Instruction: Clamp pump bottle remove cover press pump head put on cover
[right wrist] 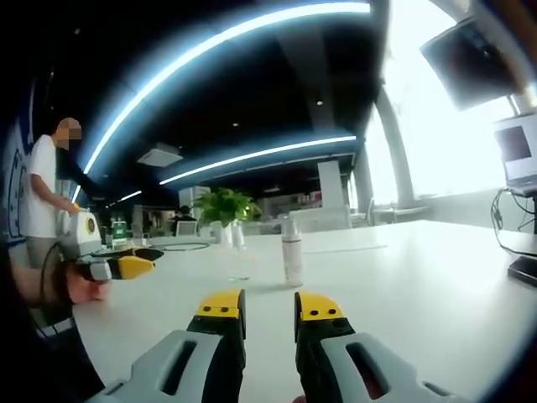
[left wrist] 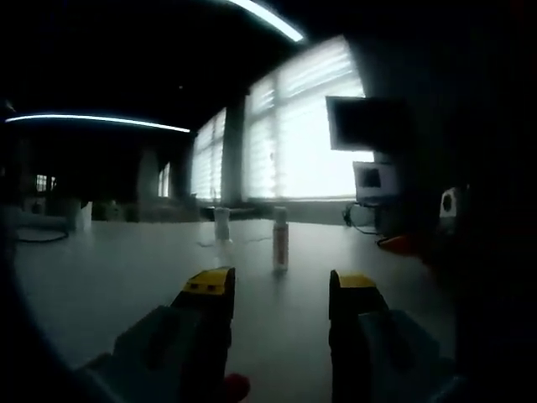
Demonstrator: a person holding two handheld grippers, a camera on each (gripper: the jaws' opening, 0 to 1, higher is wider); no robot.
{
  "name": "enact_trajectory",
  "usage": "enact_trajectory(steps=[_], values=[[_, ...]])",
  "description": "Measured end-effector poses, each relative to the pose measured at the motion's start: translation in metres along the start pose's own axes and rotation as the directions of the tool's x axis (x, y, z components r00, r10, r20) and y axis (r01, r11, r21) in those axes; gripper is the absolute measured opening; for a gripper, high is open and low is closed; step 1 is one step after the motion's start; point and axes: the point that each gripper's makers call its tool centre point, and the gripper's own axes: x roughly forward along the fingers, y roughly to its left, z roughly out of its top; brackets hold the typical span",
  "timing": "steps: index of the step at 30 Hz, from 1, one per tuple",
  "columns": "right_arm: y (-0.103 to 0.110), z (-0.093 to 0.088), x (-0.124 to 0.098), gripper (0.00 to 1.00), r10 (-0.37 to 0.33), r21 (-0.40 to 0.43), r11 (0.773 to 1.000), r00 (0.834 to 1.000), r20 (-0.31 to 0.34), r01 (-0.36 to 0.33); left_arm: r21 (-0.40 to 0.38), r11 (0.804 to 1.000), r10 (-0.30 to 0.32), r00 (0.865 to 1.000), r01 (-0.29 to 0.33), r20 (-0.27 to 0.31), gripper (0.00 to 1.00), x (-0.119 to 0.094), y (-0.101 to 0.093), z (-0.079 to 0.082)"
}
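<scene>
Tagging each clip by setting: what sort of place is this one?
Probably an open-plan office or lab: a long white table, big bright windows, a monitor, ceiling light strips and a potted plant. A pump bottle stands on the table.

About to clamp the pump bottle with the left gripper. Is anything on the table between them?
Nothing visible: bare table lies between the left gripper and the pump bottle. The clear cover stands farther back, left.

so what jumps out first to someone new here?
The pump bottle standing alone on the white table, just ahead of the right gripper and its yellow-tipped fingers. Next, the left gripper coming in from the left, and bright windows behind.
</scene>
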Motion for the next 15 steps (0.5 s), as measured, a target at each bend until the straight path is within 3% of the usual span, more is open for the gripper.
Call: enact_trajectory(steps=[15], values=[[0.0,0.0,0.0,0.17,0.0,-0.003,1.0,1.0,-0.002,0.0,0.001,1.0,0.018,0.999,-0.018,-0.036,0.38,0.023,0.0,-0.005]])
